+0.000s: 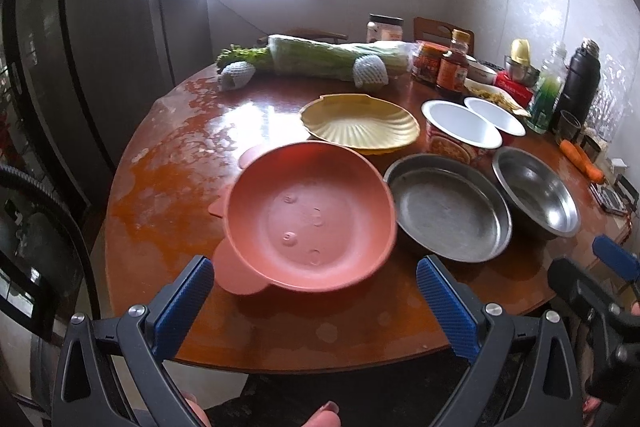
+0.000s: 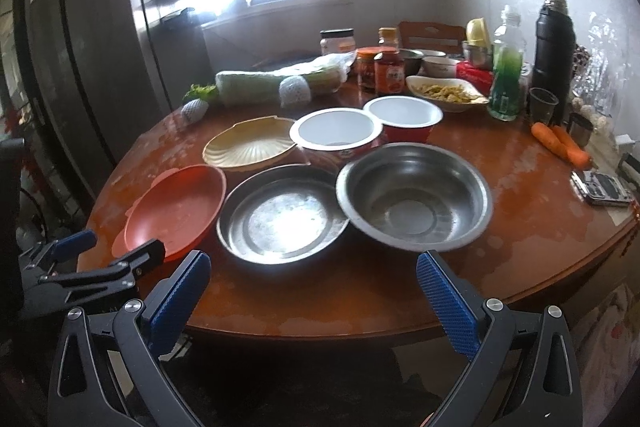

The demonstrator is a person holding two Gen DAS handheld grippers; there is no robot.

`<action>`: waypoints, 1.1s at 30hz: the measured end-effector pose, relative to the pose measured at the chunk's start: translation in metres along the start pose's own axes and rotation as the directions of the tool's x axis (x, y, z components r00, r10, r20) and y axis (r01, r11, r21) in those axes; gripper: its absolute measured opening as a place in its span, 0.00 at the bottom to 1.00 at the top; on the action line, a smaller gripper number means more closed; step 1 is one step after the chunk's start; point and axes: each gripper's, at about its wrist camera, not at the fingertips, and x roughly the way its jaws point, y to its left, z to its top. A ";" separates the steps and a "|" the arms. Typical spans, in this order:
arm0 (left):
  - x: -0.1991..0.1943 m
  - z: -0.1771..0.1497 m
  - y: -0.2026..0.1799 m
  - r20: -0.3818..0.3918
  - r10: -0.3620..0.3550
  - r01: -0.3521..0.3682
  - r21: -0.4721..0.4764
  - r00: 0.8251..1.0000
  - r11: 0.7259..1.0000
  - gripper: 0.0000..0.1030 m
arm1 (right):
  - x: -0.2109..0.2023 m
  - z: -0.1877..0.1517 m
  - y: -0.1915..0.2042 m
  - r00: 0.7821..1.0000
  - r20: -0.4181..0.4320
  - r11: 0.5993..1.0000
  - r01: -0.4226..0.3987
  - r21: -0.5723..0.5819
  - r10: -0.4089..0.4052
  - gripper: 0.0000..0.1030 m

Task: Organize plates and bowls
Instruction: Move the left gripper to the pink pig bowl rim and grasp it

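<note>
On the round wooden table lie a pink plastic plate, a yellow shell-shaped plate, a flat steel plate, a deep steel bowl and two white-lined paper bowls. My left gripper is open and empty, just short of the pink plate's near rim. My right gripper is open and empty at the table's near edge, in front of the steel plate and steel bowl. The pink plate and the yellow plate also show there.
At the back stand wrapped cabbage, sauce jars, a dish of food, a green bottle and a black flask. Carrots and a phone lie at the right. A dark fridge stands left.
</note>
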 end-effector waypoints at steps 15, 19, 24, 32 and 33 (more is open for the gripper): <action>0.023 0.005 0.063 -0.032 0.053 -0.056 -0.111 0.998 0.992 0.99 | 0.040 0.027 0.053 0.994 -0.042 0.982 -0.110 -0.156 0.105 1.00; 0.031 0.006 0.077 -0.038 0.058 -0.062 -0.122 0.998 0.991 0.99 | 0.062 0.035 0.061 0.989 -0.057 0.975 -0.147 -0.166 0.140 1.00; 0.047 0.009 0.087 -0.073 0.041 -0.050 -0.132 0.997 0.990 0.99 | 0.091 0.036 0.073 0.990 -0.088 0.968 -0.123 -0.219 0.106 0.96; 0.064 0.014 0.080 -0.096 0.023 -0.032 -0.095 0.995 0.995 0.98 | 0.121 0.029 0.085 0.976 -0.169 0.946 -0.179 -0.269 0.136 0.49; 0.065 0.015 0.079 -0.097 0.023 -0.032 -0.092 0.995 0.995 0.97 | 0.123 0.028 0.087 0.976 -0.174 0.944 -0.178 -0.277 0.133 0.45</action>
